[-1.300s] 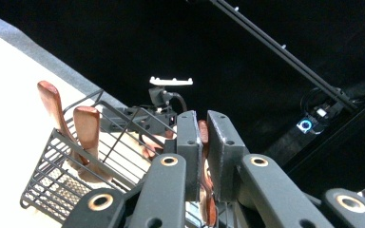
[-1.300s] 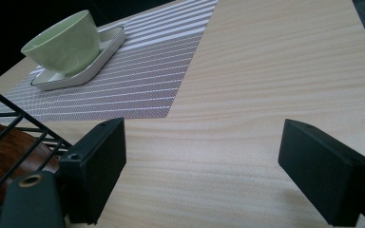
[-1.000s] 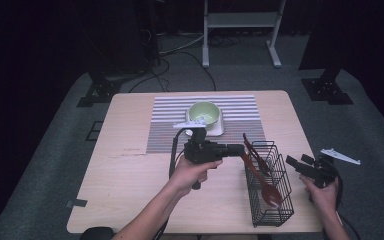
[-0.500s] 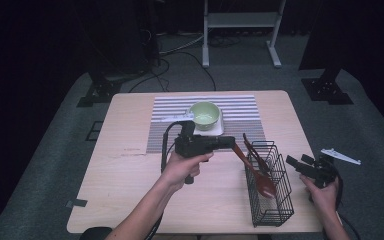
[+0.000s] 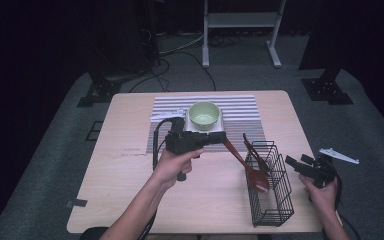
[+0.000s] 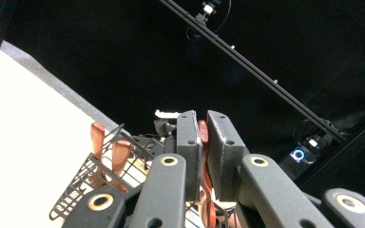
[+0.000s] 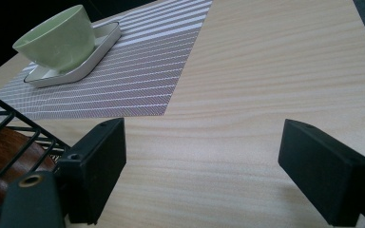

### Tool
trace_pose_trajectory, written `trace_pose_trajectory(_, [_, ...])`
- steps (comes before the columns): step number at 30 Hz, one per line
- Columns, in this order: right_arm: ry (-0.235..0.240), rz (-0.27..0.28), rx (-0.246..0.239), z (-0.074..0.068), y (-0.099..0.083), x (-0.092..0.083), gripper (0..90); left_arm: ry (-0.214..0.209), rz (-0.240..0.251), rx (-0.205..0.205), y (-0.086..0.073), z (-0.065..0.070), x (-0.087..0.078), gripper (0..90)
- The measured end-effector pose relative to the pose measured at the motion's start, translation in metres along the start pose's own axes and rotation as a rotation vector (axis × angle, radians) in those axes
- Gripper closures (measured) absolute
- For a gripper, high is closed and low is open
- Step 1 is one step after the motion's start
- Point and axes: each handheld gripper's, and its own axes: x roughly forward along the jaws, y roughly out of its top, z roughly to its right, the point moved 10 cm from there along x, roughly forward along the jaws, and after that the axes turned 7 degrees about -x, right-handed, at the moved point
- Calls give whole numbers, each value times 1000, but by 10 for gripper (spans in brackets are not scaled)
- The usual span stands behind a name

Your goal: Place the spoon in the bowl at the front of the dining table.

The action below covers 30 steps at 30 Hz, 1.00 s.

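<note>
My left gripper (image 5: 222, 139) is over the middle of the table, shut on the handle of a brown wooden spoon (image 5: 240, 159). The spoon slants down to the right, with its bowl inside the black wire basket (image 5: 271, 200). In the left gripper view the jaws (image 6: 201, 137) pinch the thin reddish handle (image 6: 203, 130), and the basket (image 6: 83, 187) lies below left with two more wooden handles (image 6: 97, 136) in it. My right gripper (image 5: 295, 161) stands open at the table's right edge beside the basket, with nothing between its fingers (image 7: 204, 175).
A green bowl (image 5: 203, 114) sits on a white square plate (image 5: 189, 125) on a striped placemat (image 5: 240, 107) at the back of the table. In the right gripper view the bowl (image 7: 57, 38), the placemat (image 7: 138, 80) and the basket corner (image 7: 9, 121) lie to the left. A white object (image 5: 337, 155) lies on the floor at the right.
My left gripper has moved left and slightly back with the spoon handle, so the spoon leans further left out of the basket. The right gripper has stayed still.
</note>
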Motion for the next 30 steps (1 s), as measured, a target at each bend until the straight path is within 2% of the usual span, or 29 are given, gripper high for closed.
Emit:
trace_pose_trajectory(13, [-14,-4,-19,-1,0,1,147,20,51,3,11,-4,-27,843])
trace_pose_trajectory(21, [-17,-4,-23,-2,0,1,146,40,76,-16,15,-12,-43,843])
trace_pose_trajectory(26, [-16,-7,-24,-2,-1,1,146,41,81,-20,16,-16,-49,843])
trace_pose_trajectory(30, [-18,-8,-23,-2,-1,1,147,50,67,-29,13,-21,-52,843])
